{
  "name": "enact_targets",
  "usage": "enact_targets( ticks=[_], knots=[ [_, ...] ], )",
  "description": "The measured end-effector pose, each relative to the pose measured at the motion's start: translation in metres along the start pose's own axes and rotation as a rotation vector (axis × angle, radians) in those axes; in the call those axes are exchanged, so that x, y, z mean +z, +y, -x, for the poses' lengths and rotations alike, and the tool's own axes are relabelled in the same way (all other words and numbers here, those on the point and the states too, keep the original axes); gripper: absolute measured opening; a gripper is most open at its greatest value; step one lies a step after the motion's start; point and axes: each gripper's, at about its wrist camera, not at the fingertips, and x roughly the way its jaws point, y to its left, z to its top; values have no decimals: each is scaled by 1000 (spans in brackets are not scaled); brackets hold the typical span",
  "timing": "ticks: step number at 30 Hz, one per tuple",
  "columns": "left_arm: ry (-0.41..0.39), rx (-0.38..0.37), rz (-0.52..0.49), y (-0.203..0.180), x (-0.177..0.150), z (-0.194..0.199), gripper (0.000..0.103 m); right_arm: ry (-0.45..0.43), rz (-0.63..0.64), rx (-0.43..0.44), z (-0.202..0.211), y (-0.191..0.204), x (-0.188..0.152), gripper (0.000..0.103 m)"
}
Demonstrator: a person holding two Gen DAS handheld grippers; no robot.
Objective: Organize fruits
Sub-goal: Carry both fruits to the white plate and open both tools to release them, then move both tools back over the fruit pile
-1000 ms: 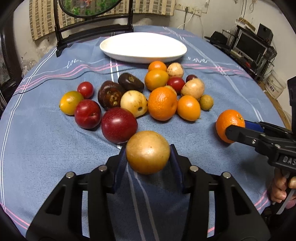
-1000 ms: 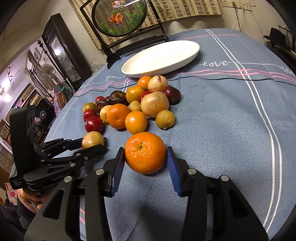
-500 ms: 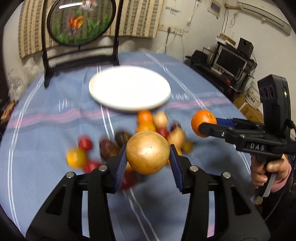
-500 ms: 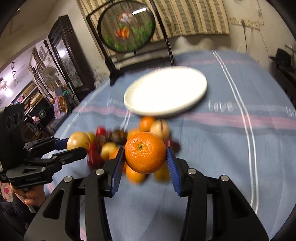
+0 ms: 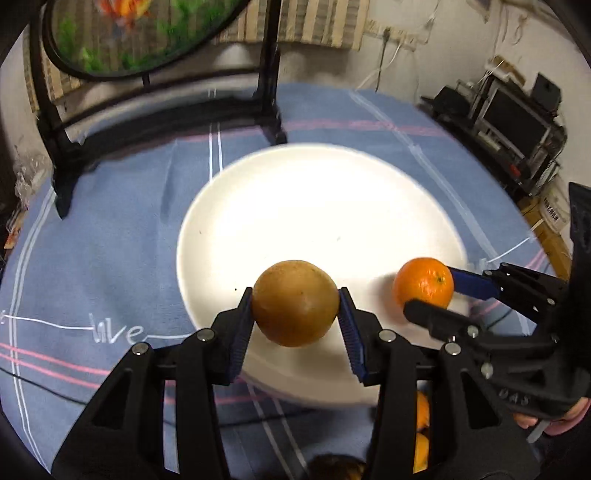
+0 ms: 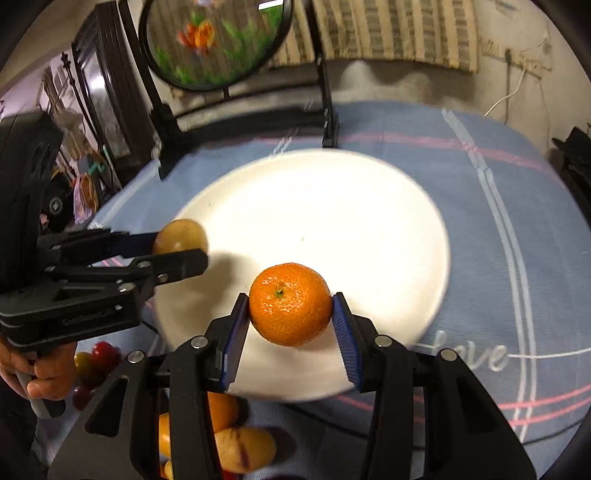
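My left gripper [image 5: 295,314] is shut on a round yellow-brown fruit [image 5: 295,308] and holds it above the near edge of the empty white plate [image 5: 321,206]. My right gripper [image 6: 290,314] is shut on an orange mandarin [image 6: 290,302], also above the plate's [image 6: 332,221] near part. In the left wrist view the mandarin [image 5: 423,283] hangs at the plate's right side. In the right wrist view the yellow-brown fruit [image 6: 180,236] hangs over the plate's left edge. The other fruits [image 6: 236,446] lie on the cloth below both grippers, mostly hidden.
The blue striped tablecloth [image 5: 103,240] covers the round table. A black stand with a round painted panel [image 5: 140,33] rises just behind the plate. Shelves with electronics [image 5: 517,122] stand off to the right of the table.
Both grippers lifted their fruits off the cloth and carried them forward over the fruit pile to above the white plate, which now fills both views.
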Motion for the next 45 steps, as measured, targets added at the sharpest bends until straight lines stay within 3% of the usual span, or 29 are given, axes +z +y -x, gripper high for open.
enact_targets(
  ticks=[6,7,9,15,21,26,34,37,45],
  knots=[
    [71,-9,6,5,1,-29,48,33,29,-3,-11,2,-1,47],
    [69,1,2,4,1,-30,59,35,32,1,-11,3,-1,48],
    [38,30,1,4,1,-25,73,20,31,7,-7,4,0,62],
    [-64,58,6,1,-10,30,88,-68,28,-14,32,11,-7,65],
    [-167,82,37,-2,-62,88,98,-141,4,28,82,23,-42,66],
    [-222,148,17,-11,-125,119,100,-162,-59,79,98,25,-75,66],
    [-228,120,6,-25,-212,147,100,-95,-134,184,119,36,-139,67],
    [-213,126,-23,-31,-231,144,100,-70,-71,163,123,56,-154,67],
    [-186,79,27,-23,-236,140,100,-49,-32,80,114,72,-159,62]
  ],
)
